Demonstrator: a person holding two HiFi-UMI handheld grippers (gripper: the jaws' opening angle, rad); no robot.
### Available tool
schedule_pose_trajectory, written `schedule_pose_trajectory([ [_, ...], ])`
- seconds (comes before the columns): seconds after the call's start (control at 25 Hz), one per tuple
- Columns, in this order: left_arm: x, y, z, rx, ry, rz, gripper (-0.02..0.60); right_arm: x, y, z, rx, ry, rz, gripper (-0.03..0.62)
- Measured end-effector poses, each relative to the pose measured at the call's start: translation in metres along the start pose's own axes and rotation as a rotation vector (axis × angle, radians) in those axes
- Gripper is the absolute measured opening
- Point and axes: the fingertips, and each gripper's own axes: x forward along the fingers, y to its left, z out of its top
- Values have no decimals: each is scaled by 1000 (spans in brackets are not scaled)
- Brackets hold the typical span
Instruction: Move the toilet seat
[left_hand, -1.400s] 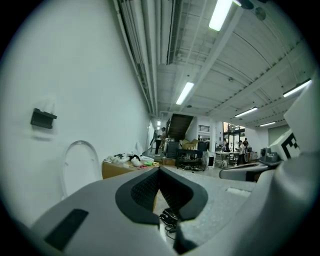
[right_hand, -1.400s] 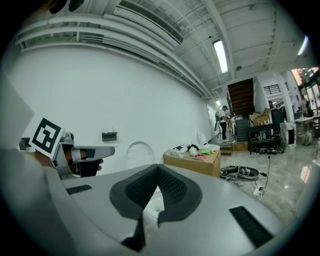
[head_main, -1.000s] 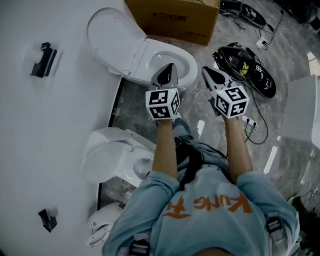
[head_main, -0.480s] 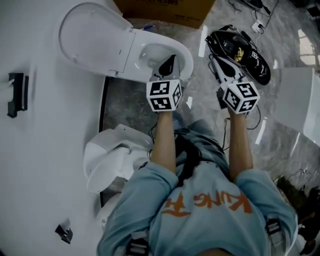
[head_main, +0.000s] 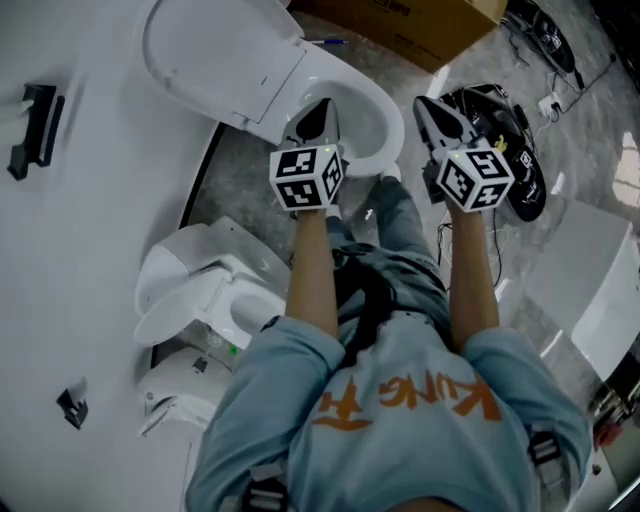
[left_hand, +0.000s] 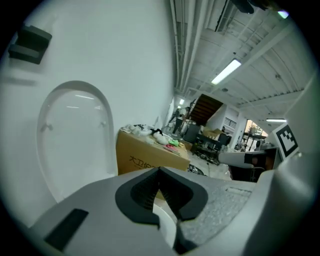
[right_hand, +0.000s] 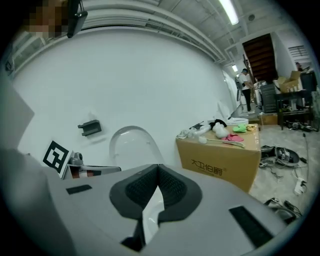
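step: reach for seat | seat (head_main: 225, 60): raised, upright by wall (head_main: 90, 230), behind bowl (head_main: 388, 135) | left tool (head_main: 320, 108): clenched, empty, over bowl | right tool (head_main: 427, 106): clenched, empty, beside bowl | tip: open one tool first, grip seat's top edge, swing it down slowly

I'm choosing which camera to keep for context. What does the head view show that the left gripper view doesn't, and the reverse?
Only the head view: the second white ceramic toilet nearer the person, and the person's light-blue shirt with orange print. Only the left gripper view: the long ceiling strip light and the dark staircase far back in the hall. Both: the raised white oval toilet lid, the brown cardboard box and the black wall bracket.
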Motion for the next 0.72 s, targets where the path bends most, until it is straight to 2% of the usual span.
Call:
schedule_pose_trajectory([
  [0.12,11,10,9,-25,-23,83,-3,29,-16,19,-19,8,73,-2],
  [0.24,23,6,10,-20,-31,128,-3,56,-29,32,-35,29,154,-1],
  [0.56,38,19,-19,-83,5,261,-3,105,-45,15,-53,141,294,0],
  [0.72,44,12,-57,-95,79,281,-3,120,-58,-11,-1,196,312,-2],
])
